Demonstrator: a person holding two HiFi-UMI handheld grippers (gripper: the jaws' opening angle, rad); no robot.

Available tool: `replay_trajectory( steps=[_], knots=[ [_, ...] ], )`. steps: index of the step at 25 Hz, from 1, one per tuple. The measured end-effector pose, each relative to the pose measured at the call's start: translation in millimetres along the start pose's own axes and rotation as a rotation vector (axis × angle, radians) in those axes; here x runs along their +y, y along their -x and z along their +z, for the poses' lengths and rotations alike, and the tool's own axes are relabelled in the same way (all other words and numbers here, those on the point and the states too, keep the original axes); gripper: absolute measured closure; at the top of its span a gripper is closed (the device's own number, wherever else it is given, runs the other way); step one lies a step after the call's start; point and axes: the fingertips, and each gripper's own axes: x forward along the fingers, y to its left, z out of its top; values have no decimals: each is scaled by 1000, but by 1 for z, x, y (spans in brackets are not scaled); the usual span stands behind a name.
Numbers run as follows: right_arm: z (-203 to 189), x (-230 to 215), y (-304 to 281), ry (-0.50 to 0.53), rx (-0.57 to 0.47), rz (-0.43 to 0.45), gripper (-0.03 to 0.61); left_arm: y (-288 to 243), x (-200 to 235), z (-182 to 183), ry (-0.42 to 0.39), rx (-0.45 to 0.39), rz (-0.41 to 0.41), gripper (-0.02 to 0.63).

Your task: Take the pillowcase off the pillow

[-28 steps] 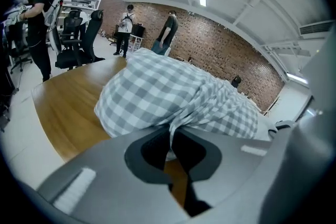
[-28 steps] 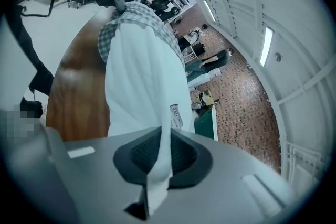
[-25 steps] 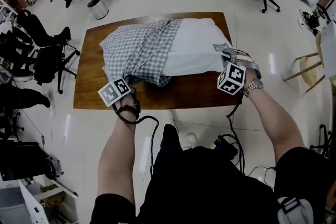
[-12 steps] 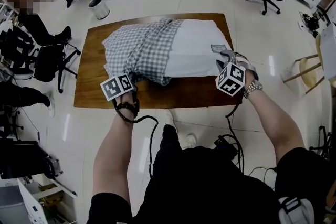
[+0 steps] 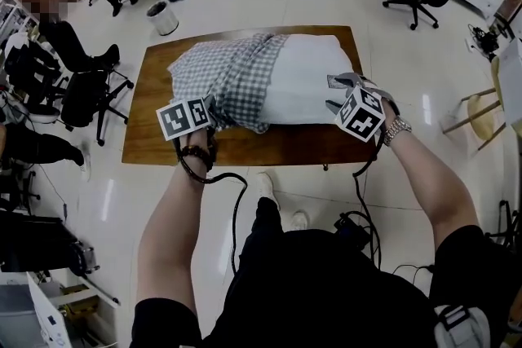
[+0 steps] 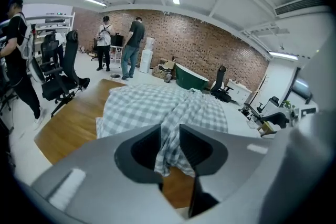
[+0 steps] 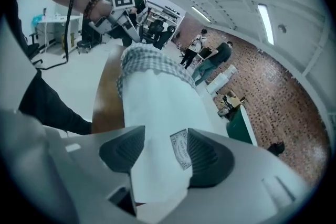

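Just opened, likely to regrip: left claw (image 6: 169, 136) loose round pillowcase (image 6: 152, 107) fold, right claw (image 7: 160, 149) loose round bare pillow (image 7: 157, 97) corner.

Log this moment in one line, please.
left tongs: just been opening, checked pillowcase between; right tongs: just been opening, white pillow corner between; pillowcase partly off

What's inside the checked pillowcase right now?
One end of the white pillow sits inside the checked pillowcase; its other end sticks out bare. How far in it reaches is covered.
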Motion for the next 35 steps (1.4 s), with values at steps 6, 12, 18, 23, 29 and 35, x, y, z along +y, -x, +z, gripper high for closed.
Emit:
replay_trajectory(
  steps=[6,12,18,23,29,35],
  knots=[
    [23,7,13,-26,-43,21,325,10,-22,10,-103,-7,-23,499],
    [43,-6,17,-80,-77,18,325,6,-51,28,-255,4,-69,500],
    [65,-29,5,-140,-90,43,325,-9,-81,60,-396,43,-148,505],
    [80,-59,-18,-176,-68,77,324,-34,-97,97,-483,98,-218,498],
    [96,-108,-61,-200,-31,134,324,-79,-111,143,-538,220,-316,446],
    [122,-164,-104,-277,0,209,321,-135,-108,185,-497,384,-387,396]
  ],
)
